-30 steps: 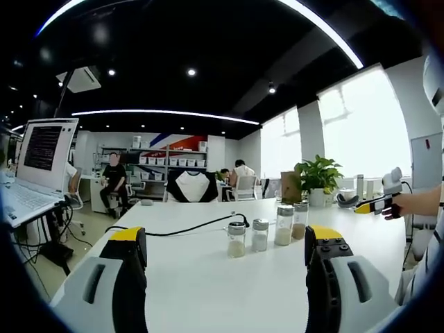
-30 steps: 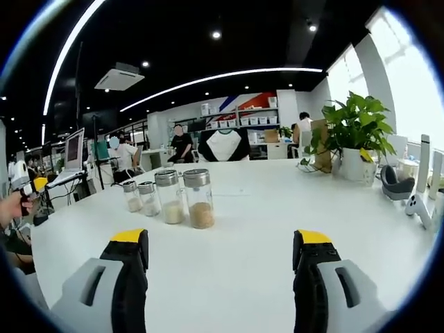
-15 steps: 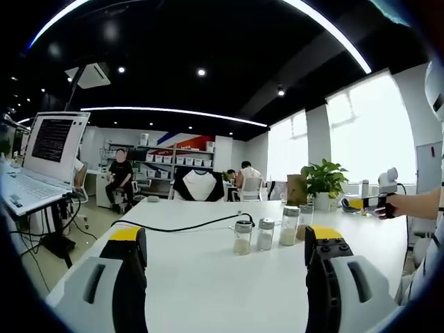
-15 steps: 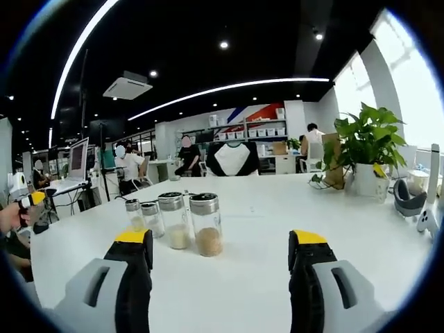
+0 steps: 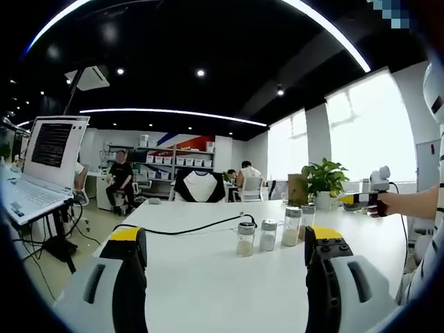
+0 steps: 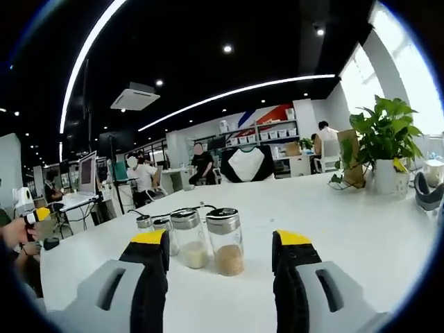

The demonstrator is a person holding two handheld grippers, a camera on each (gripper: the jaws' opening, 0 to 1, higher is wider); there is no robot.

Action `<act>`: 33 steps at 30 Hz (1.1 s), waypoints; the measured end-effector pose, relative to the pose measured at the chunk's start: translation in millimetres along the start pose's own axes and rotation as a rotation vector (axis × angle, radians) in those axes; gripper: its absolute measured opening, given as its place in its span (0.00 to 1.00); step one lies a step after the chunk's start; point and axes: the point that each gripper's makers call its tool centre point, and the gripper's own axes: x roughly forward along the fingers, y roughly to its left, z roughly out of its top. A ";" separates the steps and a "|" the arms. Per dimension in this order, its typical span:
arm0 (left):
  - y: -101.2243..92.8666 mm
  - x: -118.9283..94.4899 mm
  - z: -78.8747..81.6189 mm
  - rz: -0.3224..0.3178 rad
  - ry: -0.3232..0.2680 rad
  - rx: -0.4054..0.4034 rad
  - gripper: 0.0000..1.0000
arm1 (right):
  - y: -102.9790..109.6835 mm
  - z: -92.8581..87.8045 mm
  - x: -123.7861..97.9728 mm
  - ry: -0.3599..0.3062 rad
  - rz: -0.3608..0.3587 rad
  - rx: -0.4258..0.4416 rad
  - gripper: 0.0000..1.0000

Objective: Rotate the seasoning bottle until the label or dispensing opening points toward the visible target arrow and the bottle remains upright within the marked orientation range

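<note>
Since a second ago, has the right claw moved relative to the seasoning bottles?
Yes. The right claw has moved in toward the row of bottles, which now stand between its open jaws on the white table.

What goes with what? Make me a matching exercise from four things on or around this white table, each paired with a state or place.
Things:
1. silver-lidded glass seasoning bottle, nearest in the right gripper view
2. leafy green plant in a white pot
3. open grey laptop
4. thin black cable

States or places:
A. lies across the white tabletop
B. screen lit with text
C. holds brown powder
D. stands near the bright windows

Pairs: 1-C, 2-D, 3-B, 4-A
</note>
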 end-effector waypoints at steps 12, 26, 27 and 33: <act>1.5 -4.5 -3.6 0.011 0.008 0.008 1.00 | -13.3 7.4 29.2 -0.007 -0.063 -0.076 0.55; -0.1 -2.4 -8.8 0.007 0.027 -0.005 1.00 | -10.1 3.5 58.4 0.008 -0.032 -0.081 0.53; 0.4 -2.7 -8.7 0.008 0.027 -0.008 1.00 | -10.2 2.3 60.7 0.014 -0.032 -0.087 0.53; 4.0 -5.5 -6.3 0.017 0.021 -0.005 1.00 | -8.7 -2.9 71.5 0.033 -0.031 -0.124 0.51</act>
